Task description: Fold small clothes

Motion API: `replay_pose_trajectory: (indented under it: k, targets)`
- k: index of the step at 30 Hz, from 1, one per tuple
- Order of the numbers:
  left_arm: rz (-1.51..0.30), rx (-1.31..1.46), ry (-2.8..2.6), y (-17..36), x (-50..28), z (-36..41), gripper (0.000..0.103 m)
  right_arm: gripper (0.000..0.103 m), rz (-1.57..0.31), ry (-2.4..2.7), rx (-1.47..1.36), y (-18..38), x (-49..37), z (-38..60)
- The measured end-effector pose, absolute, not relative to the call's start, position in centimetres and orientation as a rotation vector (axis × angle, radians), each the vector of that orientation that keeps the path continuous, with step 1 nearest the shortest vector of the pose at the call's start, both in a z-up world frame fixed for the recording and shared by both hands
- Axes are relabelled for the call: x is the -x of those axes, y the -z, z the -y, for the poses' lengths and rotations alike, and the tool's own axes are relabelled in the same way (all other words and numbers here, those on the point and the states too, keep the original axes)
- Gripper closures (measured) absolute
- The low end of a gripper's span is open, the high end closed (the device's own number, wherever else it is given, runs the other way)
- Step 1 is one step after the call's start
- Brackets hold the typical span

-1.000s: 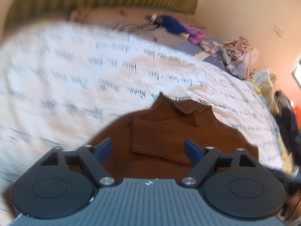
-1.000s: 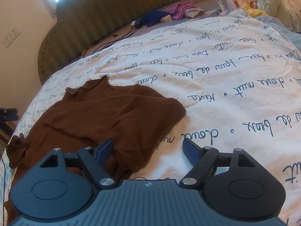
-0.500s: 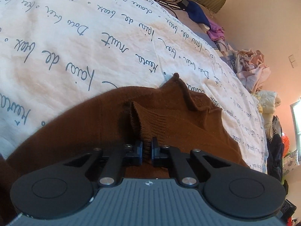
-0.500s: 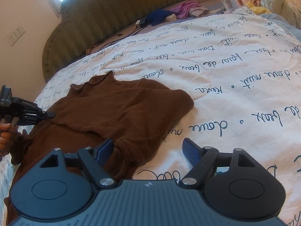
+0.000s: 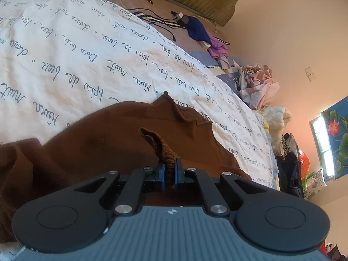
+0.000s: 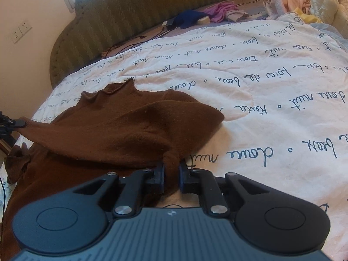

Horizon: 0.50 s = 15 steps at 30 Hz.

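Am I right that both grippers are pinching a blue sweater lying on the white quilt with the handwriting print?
Not quite: the sweater is brown, not blue. The right wrist view shows it on the white quilt, with the right gripper closing on its fabric; the left gripper pinches a ribbed cuff.

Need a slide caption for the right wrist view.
Right gripper closing on the brown sweater, spread over a script-printed quilt.
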<state>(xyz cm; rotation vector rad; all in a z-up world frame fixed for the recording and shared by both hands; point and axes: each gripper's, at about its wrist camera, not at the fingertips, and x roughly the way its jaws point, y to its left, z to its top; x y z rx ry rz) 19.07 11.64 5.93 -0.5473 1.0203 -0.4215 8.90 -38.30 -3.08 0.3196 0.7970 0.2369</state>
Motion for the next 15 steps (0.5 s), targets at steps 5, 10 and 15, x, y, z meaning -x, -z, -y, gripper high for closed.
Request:
replay_pose_trajectory:
  k: [5, 10, 15]
  targets:
    - [-1.043, 0.371, 0.359, -3.3, -17.4, -11.2, 0.094, 0.091, -0.82, -0.275, -0.203, 1.8, -7.9, 38.5]
    - [-1.074, 0.205, 0.291, 1.0, -16.7, -11.1, 0.086, 0.045, -0.866, -0.261, -0.264, 2.6, -7.8, 40.3]
    - [-0.864, 0.079, 0.198, -4.5, -15.2, -11.2, 0.084, 0.012, -0.767, -0.185, -0.388, 1.1, -8.9, 41.9]
